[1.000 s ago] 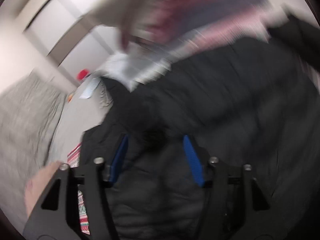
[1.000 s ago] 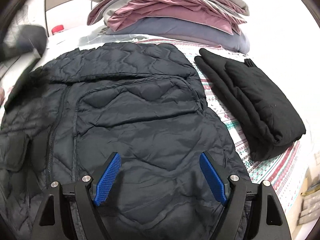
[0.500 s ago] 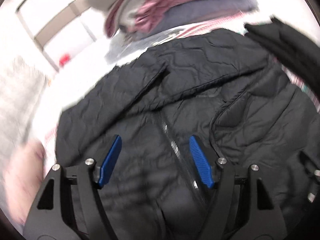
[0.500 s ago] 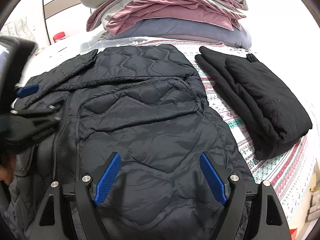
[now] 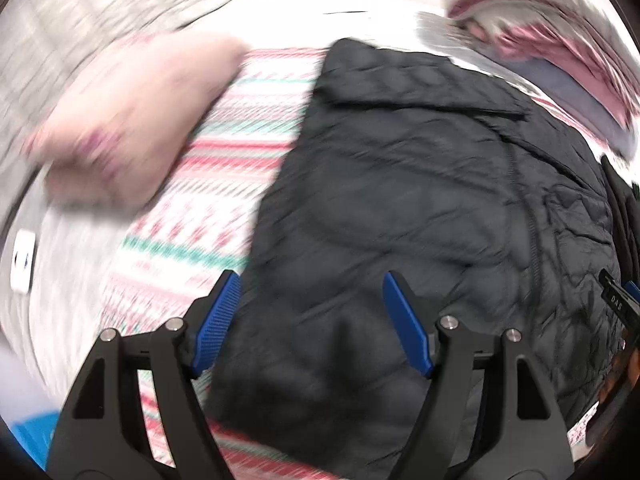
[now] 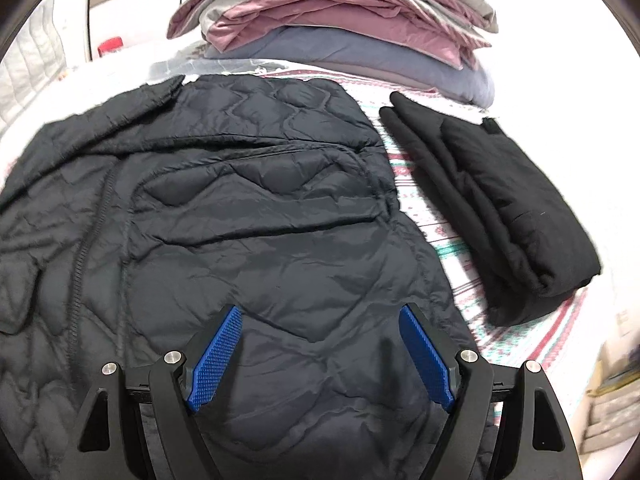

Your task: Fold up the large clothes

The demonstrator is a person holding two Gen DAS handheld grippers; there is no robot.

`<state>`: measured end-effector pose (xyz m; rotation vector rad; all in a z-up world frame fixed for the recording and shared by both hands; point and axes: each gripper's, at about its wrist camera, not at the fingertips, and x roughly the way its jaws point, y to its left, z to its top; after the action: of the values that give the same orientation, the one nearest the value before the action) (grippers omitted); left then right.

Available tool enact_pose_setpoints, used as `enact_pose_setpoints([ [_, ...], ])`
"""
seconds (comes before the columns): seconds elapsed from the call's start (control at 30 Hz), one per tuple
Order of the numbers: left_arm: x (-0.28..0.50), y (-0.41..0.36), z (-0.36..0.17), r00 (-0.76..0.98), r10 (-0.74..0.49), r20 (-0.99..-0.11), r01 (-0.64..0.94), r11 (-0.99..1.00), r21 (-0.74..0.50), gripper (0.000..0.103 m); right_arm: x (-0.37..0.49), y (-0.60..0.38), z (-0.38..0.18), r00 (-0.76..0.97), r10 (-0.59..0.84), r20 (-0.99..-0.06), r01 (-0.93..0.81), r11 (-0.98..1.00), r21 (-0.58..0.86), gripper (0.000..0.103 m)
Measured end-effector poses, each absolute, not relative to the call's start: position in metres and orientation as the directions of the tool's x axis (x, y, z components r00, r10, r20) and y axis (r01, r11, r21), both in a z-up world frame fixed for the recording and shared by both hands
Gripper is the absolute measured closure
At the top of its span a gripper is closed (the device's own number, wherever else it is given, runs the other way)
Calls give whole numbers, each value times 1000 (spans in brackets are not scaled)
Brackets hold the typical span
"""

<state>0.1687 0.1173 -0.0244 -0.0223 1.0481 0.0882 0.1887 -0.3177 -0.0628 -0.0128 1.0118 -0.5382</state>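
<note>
A dark quilted jacket (image 6: 260,220) lies spread flat on a patterned bedspread (image 6: 448,240), zipper side up; it also shows in the left wrist view (image 5: 420,200). My right gripper (image 6: 320,320) is open and empty, hovering over the jacket's lower right part. My left gripper (image 5: 312,288) is open and empty above the jacket's left edge, where it meets the bedspread (image 5: 208,184). The left view is motion-blurred.
A folded black garment (image 6: 492,200) lies right of the jacket. A stack of folded grey, pink and blue bedding (image 6: 340,28) sits behind it. A pink pillow (image 5: 132,120) lies left of the jacket. A red-capped container (image 6: 110,46) stands at the back.
The left gripper has swung left, from over the jacket's zipper to its left edge, and has left the right wrist view. The right gripper has barely moved.
</note>
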Motion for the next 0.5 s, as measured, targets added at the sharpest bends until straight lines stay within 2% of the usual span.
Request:
enact_pose_setpoints([
  [0.07, 157, 139, -35, 476, 97, -874, -138, 990, 35, 28, 190, -313, -67, 384, -489, -783, 414, 849, -328, 21],
  [0.3, 128, 171, -85, 411, 39, -911, -170, 985, -34, 28, 161, -289, -77, 363, -670, -648, 351, 742, -571, 21],
  [0.4, 126, 175, -95, 404, 0, -915, -168, 983, -74, 28, 120, -292, -82, 370, -659, -655, 342, 752, -564, 21],
  [0.5, 120, 183, -93, 429, -43, -902, -167, 978, -126, 28, 64, -325, -79, 410, -574, -709, 376, 814, -442, 21],
])
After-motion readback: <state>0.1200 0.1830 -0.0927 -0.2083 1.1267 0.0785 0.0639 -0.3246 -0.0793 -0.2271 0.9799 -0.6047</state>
